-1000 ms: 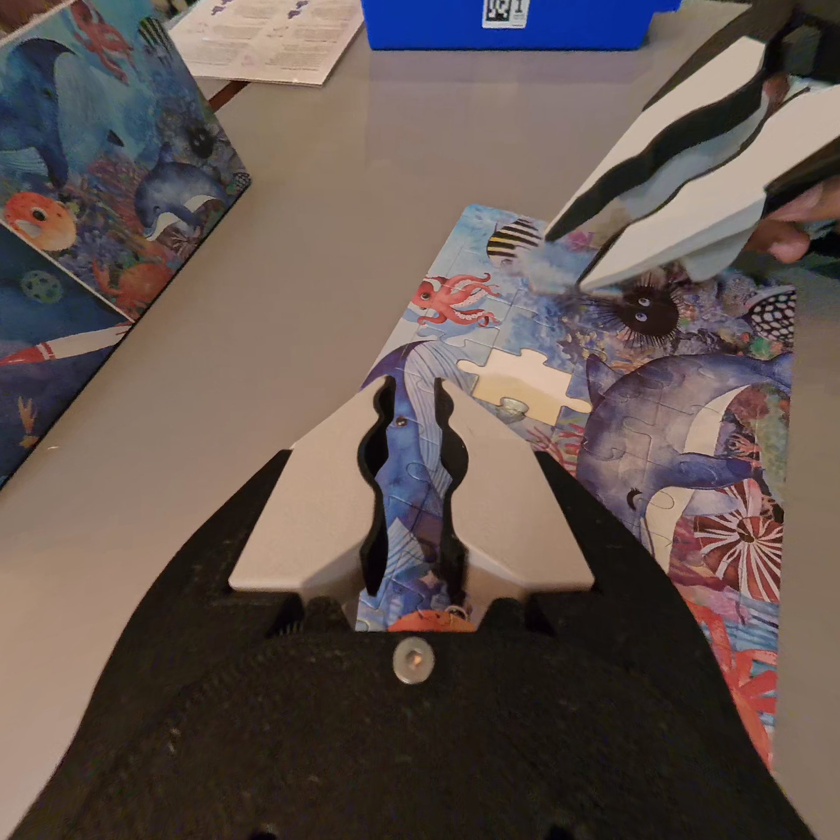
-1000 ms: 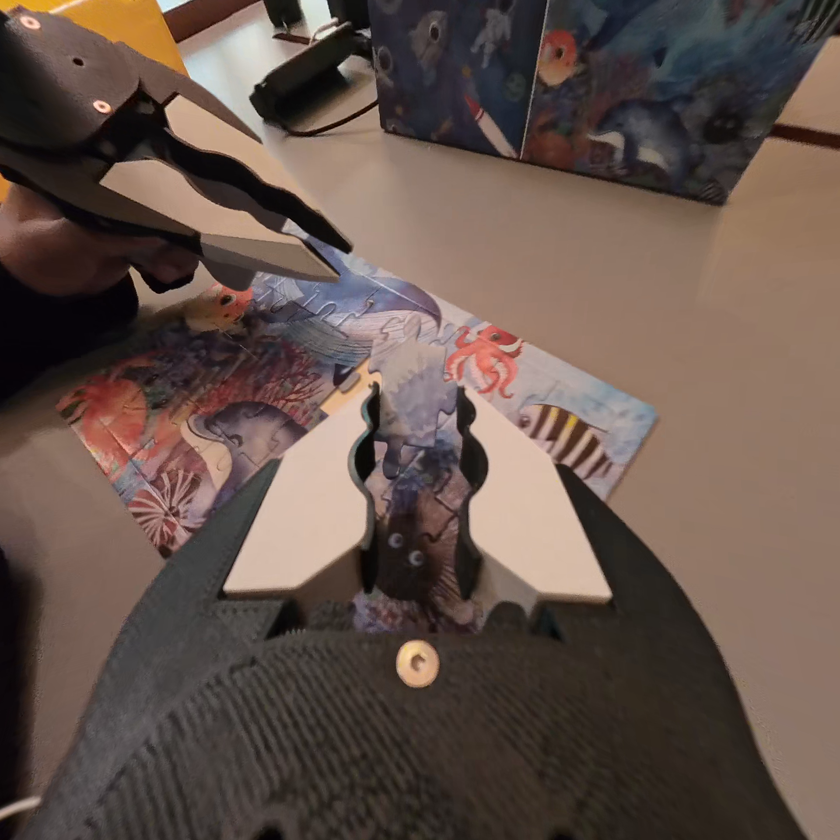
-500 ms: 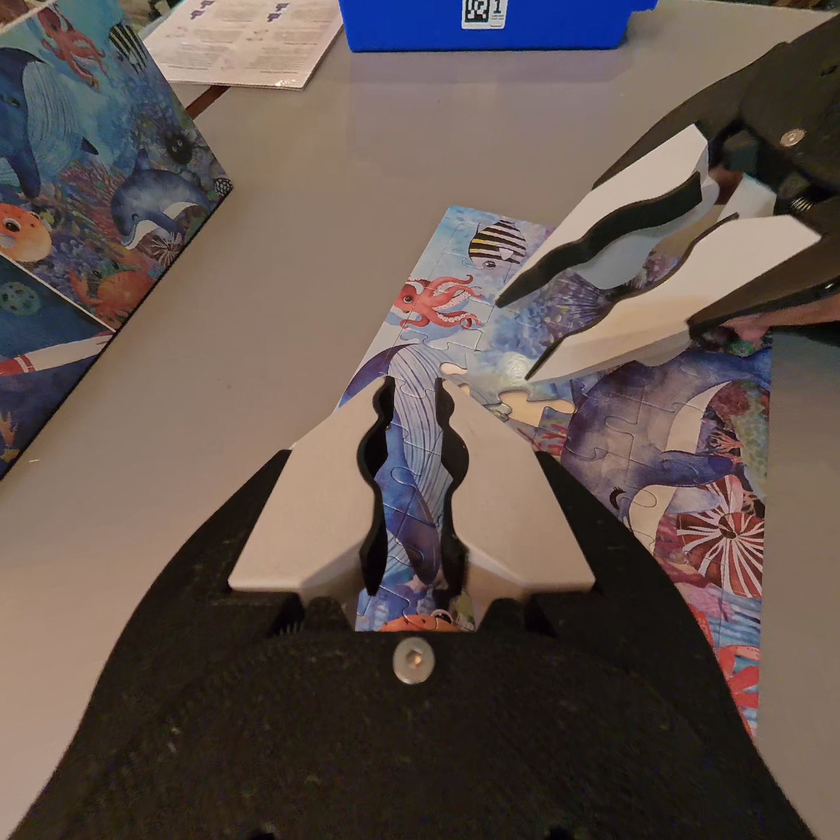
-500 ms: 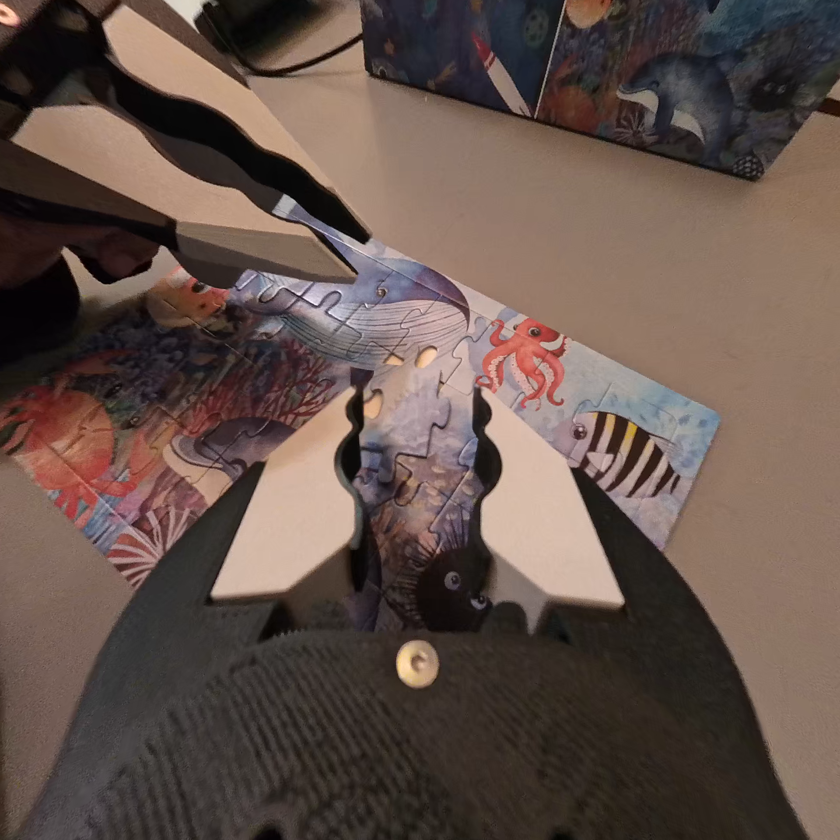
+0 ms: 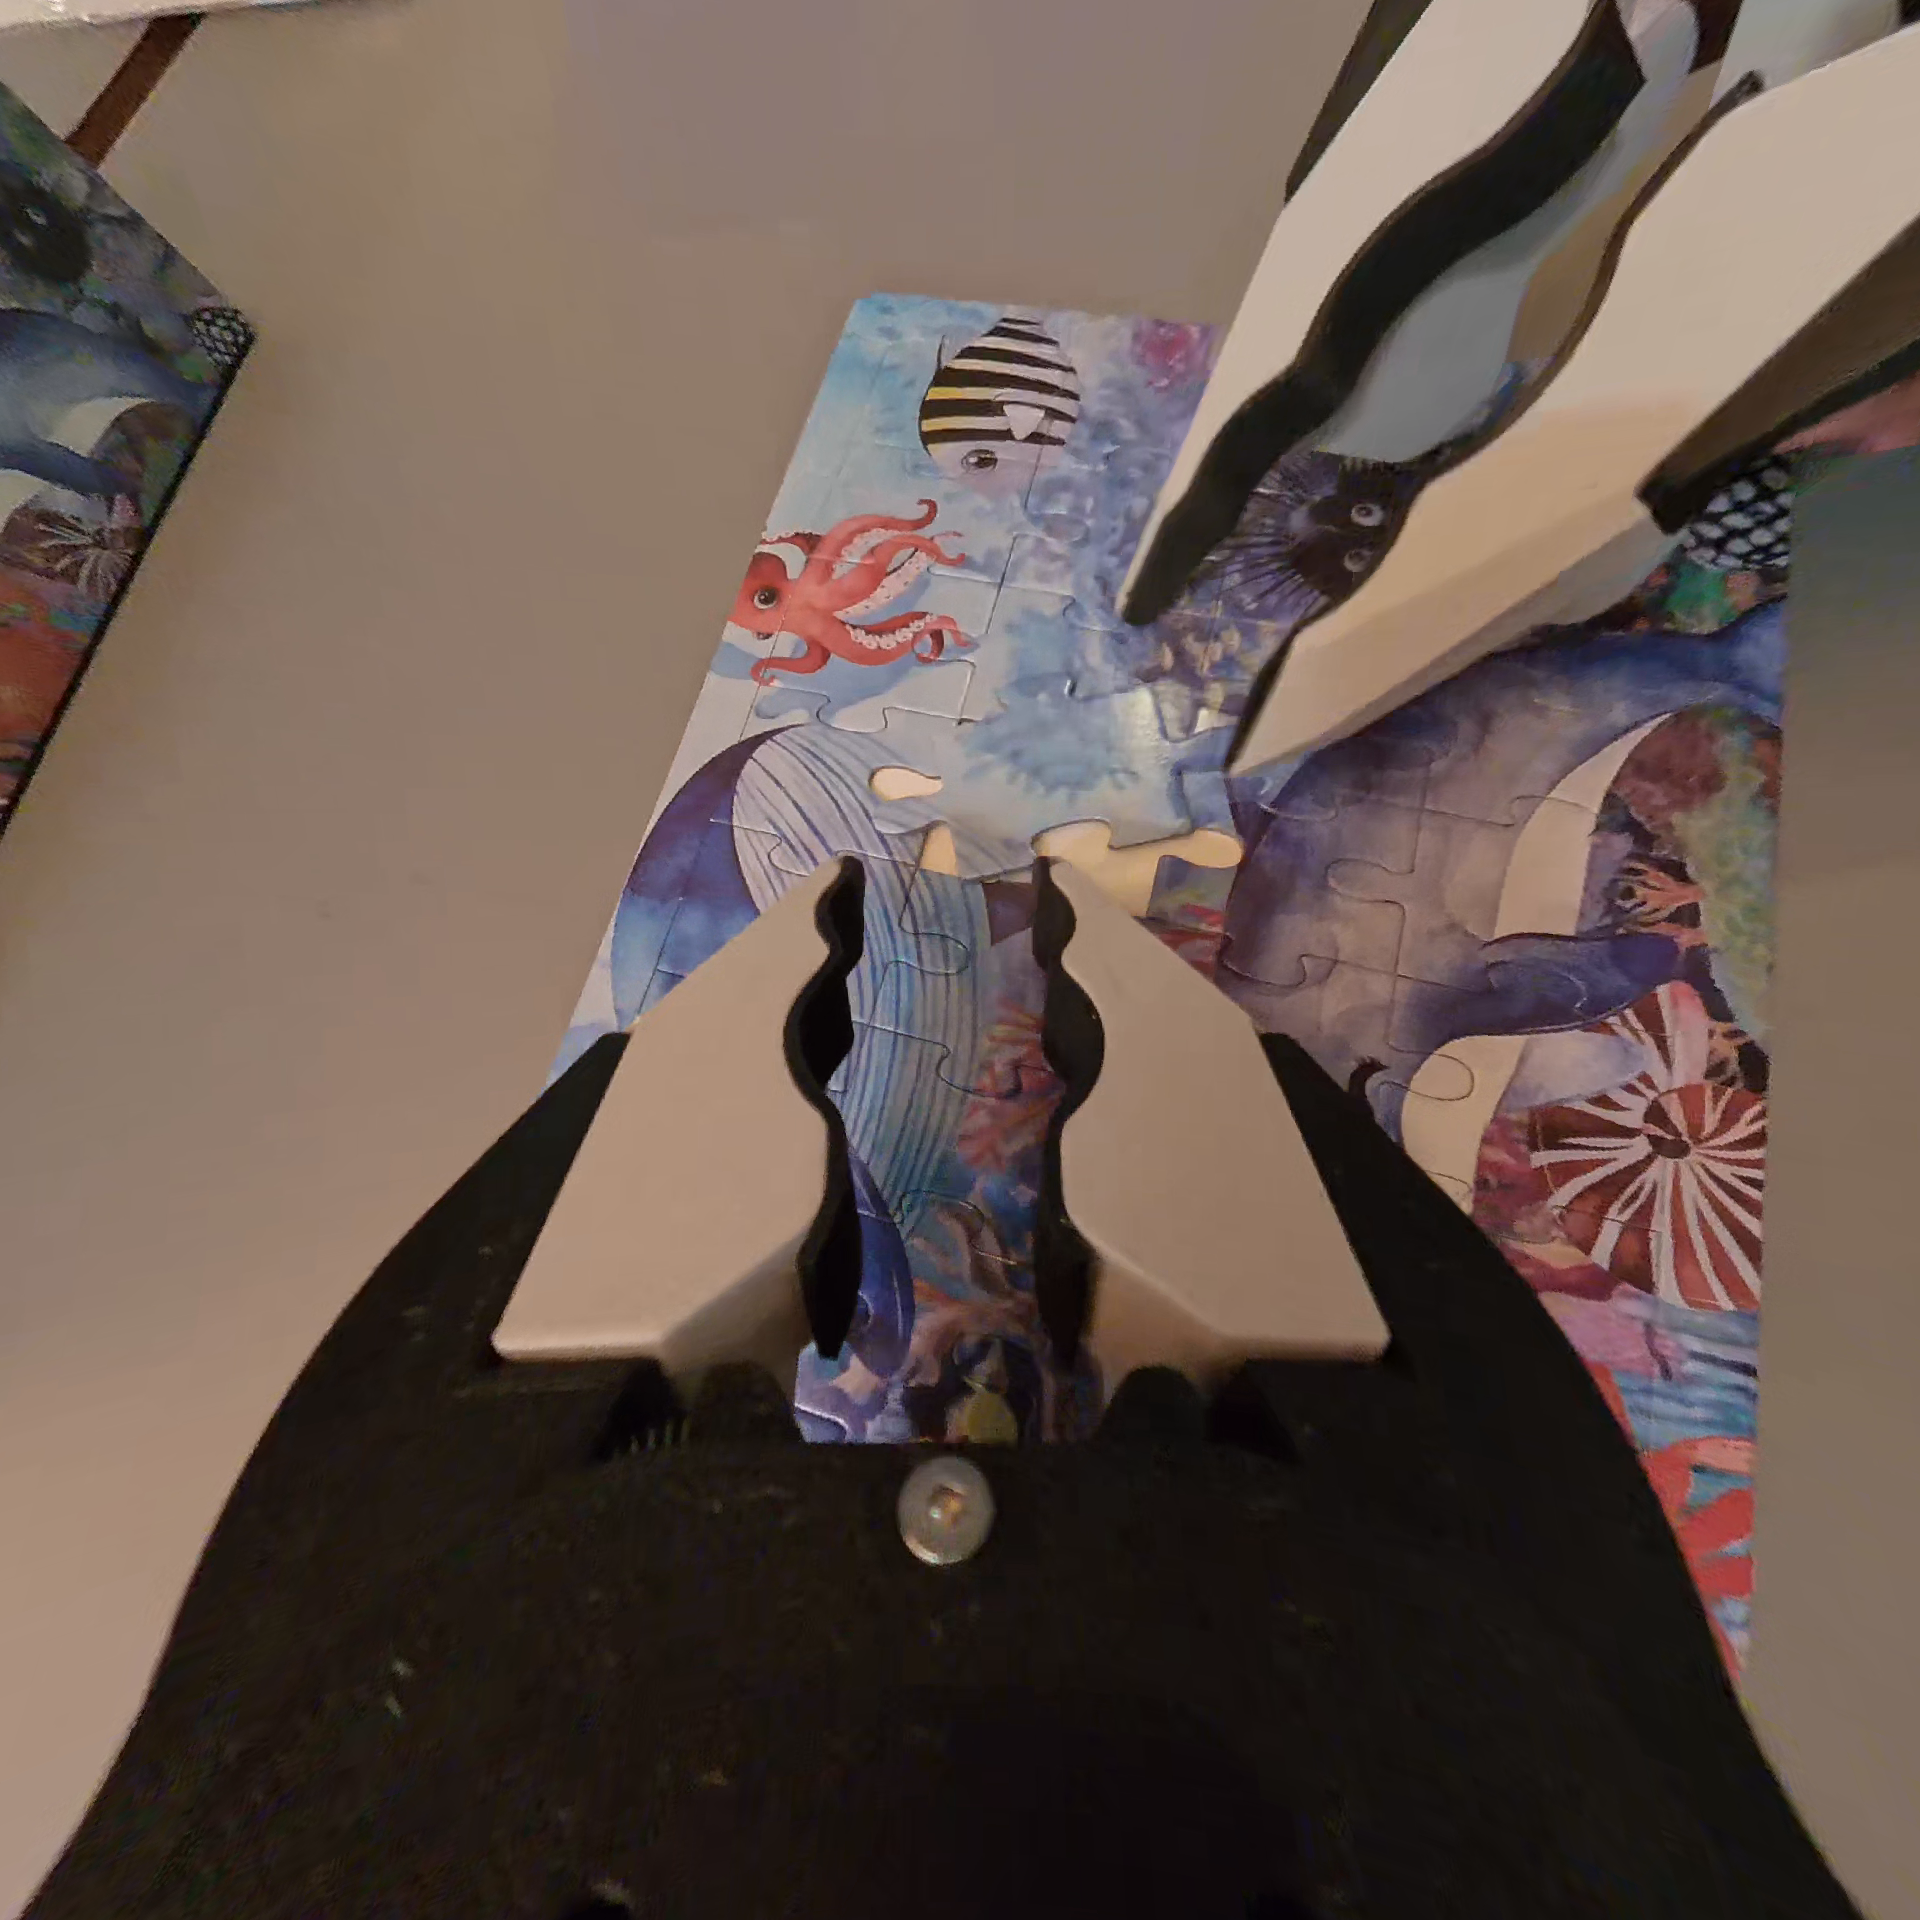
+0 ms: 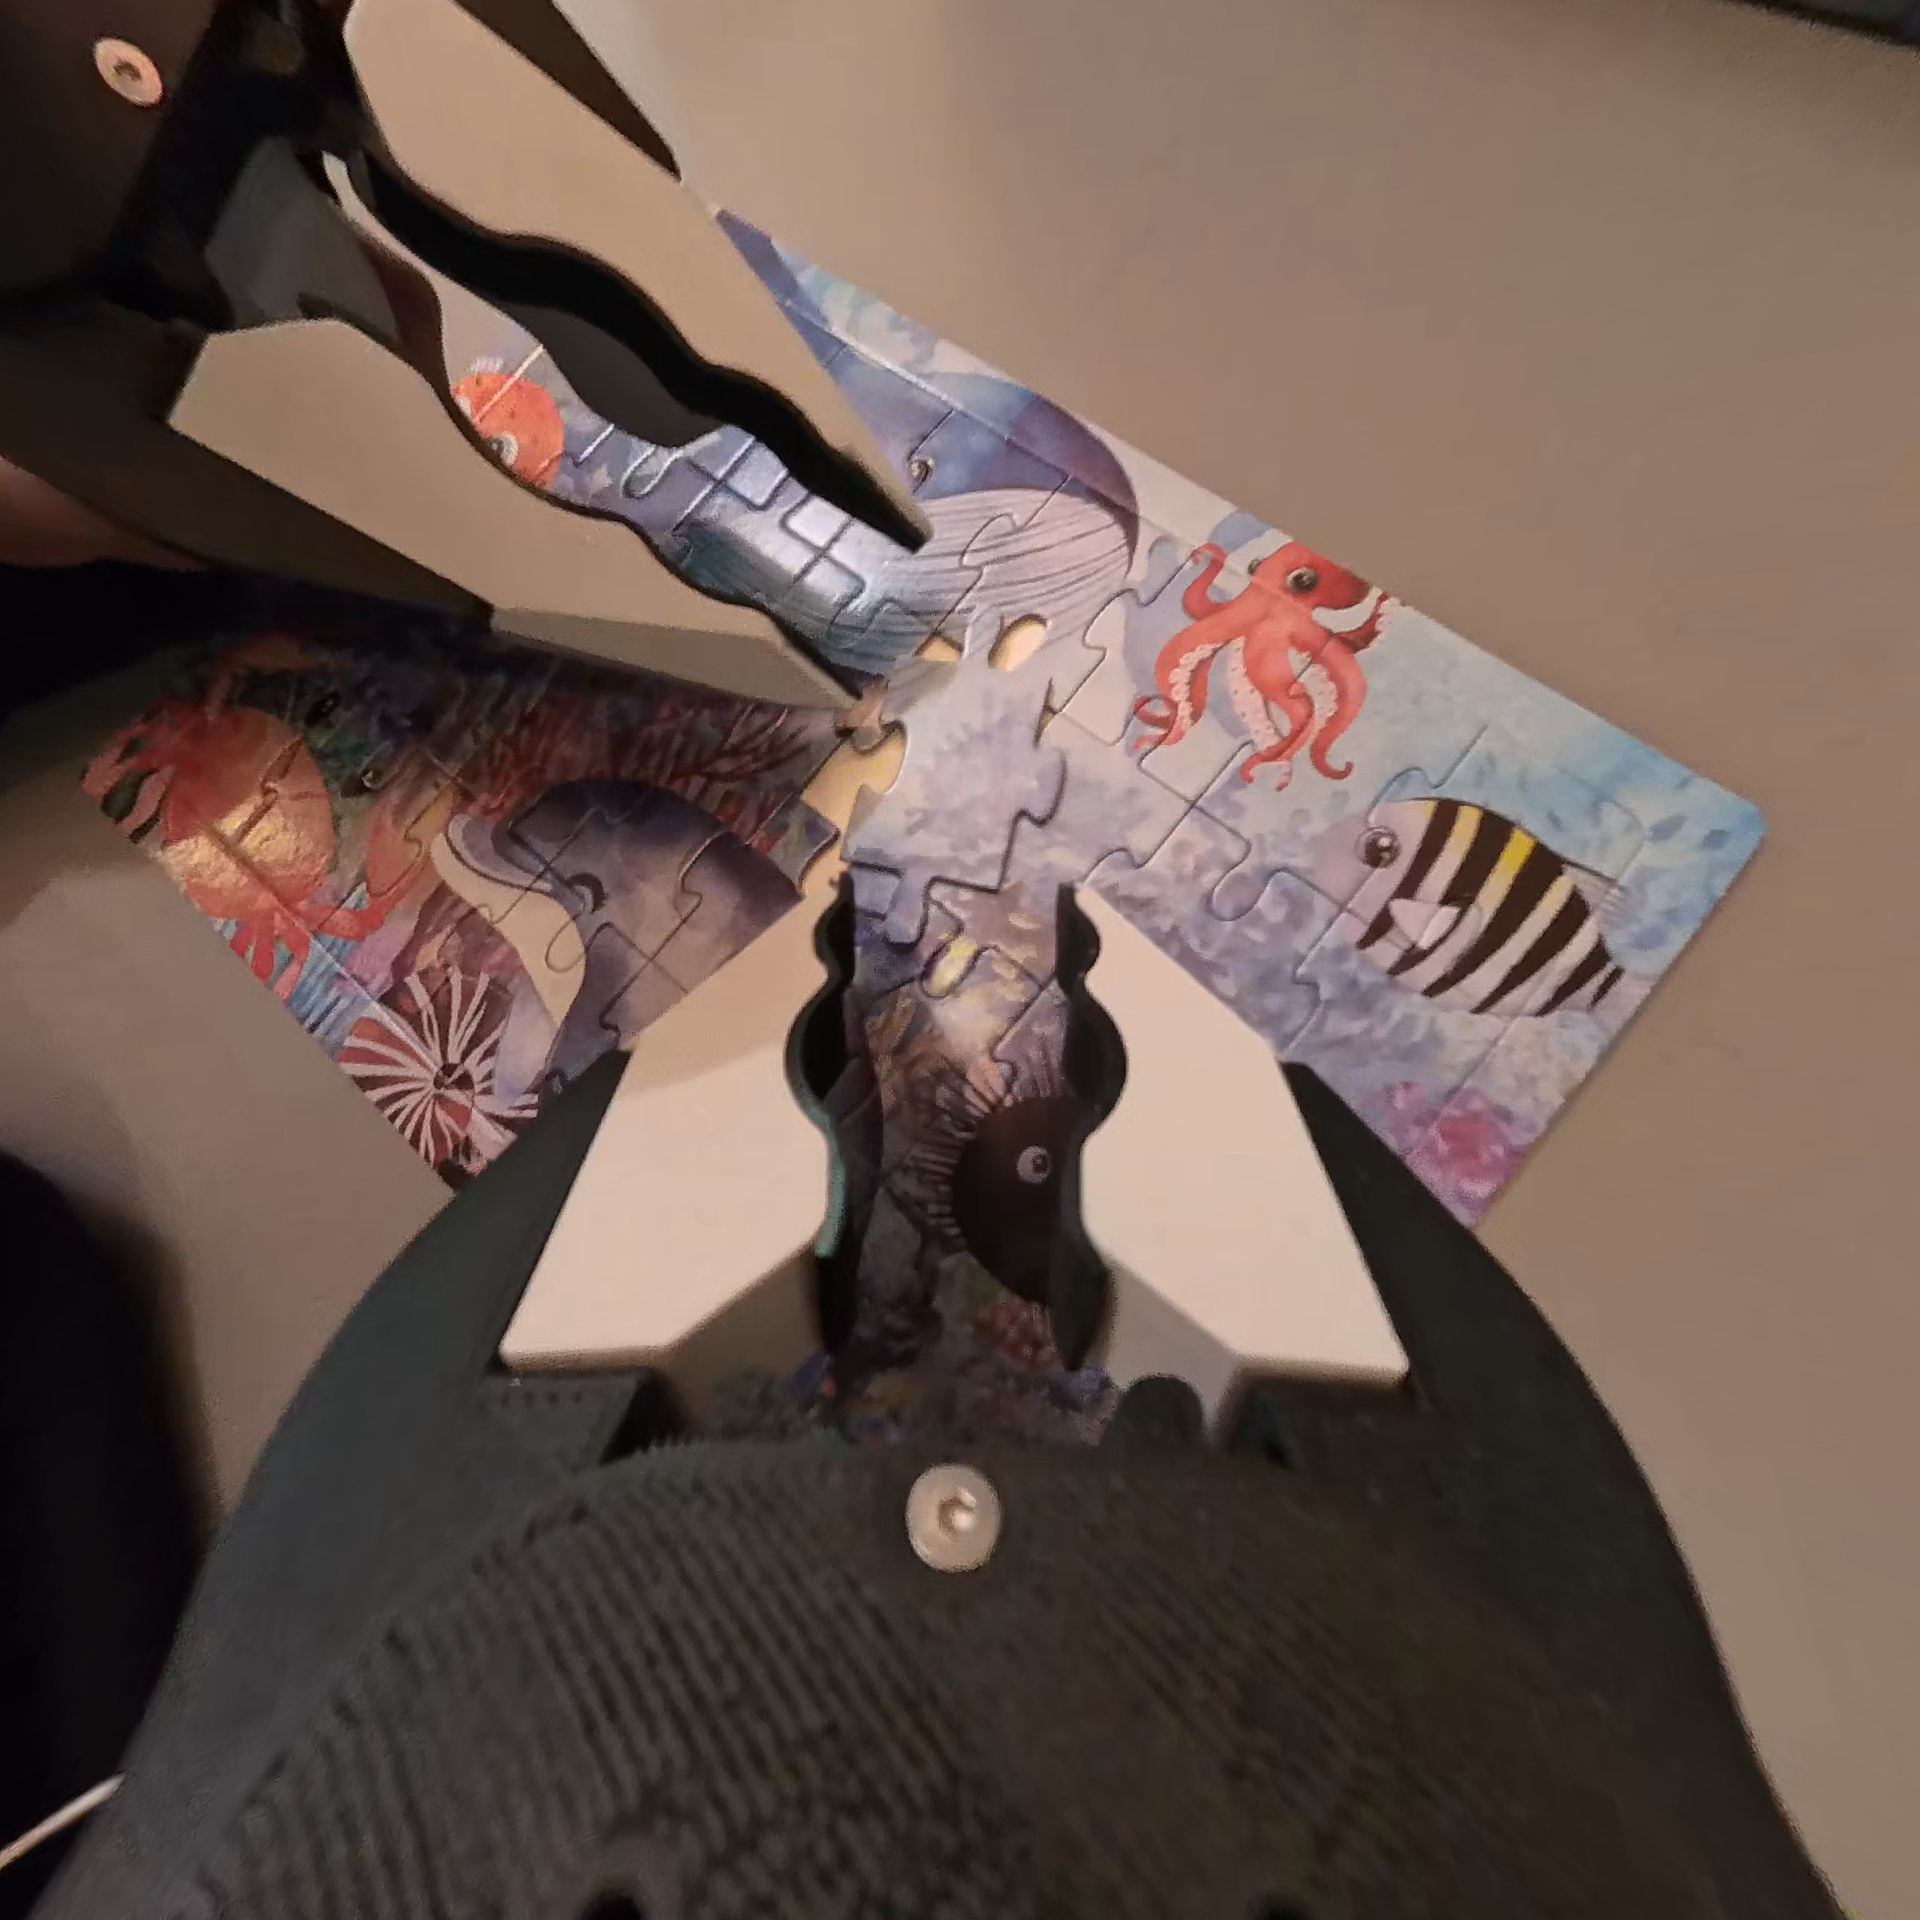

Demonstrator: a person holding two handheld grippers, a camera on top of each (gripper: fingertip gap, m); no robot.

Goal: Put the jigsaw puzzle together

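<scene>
The sea-animal jigsaw (image 5: 862,592) (image 6: 1455,862) lies flat on the grey table. A pale blue piece (image 5: 1049,769) (image 6: 966,758) sits in the middle hole, slightly askew, with cream slivers of bare backing along its edges. My left gripper (image 5: 943,873) is open and empty, low over the whale, with its tips just short of that piece. It also shows in the right wrist view (image 6: 883,613). My right gripper (image 6: 956,888) is open and empty, with its tips at the piece's opposite edge. In the left wrist view it (image 5: 1195,686) reaches in from the upper right.
The puzzle box (image 5: 73,468) stands at the left, apart from the jigsaw. Bare table (image 5: 468,520) lies between them and beyond the jigsaw's far edge. A hand (image 6: 62,520) holds the left gripper. The grippers' ends are close to 6 centimeters from one another. The sea-animal jigsaw (image 5: 862,592) lies around 6 centimeters away from my right fingertips. Seen from the right wrist view (image 6: 1257,673) as well.
The hole was bare a second ago; the pale blue piece now lies in it. Both grippers have come down close over the jigsaw, their tips converging on the piece.
</scene>
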